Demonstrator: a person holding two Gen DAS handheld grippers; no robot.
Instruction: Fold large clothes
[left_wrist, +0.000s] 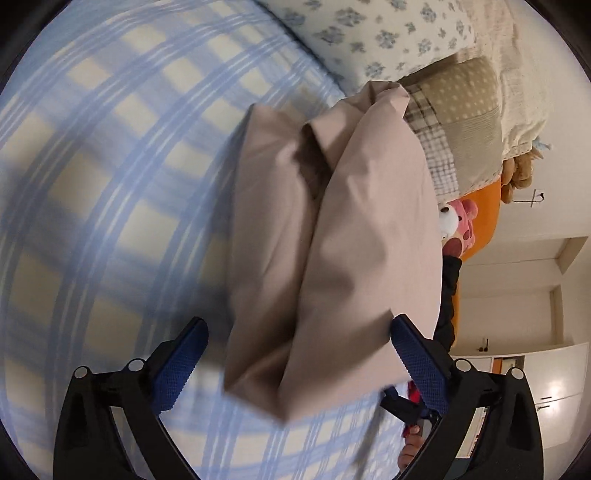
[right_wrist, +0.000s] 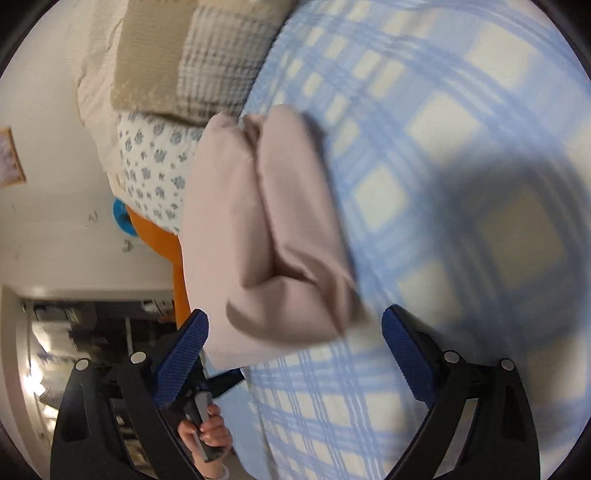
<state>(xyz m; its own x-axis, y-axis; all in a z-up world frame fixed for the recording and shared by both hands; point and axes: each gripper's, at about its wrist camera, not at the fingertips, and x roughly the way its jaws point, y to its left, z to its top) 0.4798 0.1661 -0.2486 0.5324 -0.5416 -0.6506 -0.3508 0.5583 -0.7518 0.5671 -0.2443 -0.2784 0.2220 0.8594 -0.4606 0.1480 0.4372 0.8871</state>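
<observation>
Folded beige garment (left_wrist: 332, 236) lies on the blue plaid bedsheet (left_wrist: 110, 184); left gripper (left_wrist: 299, 354) and right gripper (right_wrist: 295, 343) both released, pillows (left_wrist: 454, 122) at one o'clock.

blue plaid bedspread (left_wrist: 110, 184) spreads ahead of the tongs; floral pillow (left_wrist: 369, 40) and patchwork cushion (left_wrist: 458, 122) lie beyond.

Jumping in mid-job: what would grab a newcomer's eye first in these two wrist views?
The folded beige garment, a puffy bundle lying on the blue plaid bedspread, fills the middle of both views. The left gripper and right gripper both stand open around its near end. Patterned pillows sit beyond it.
</observation>
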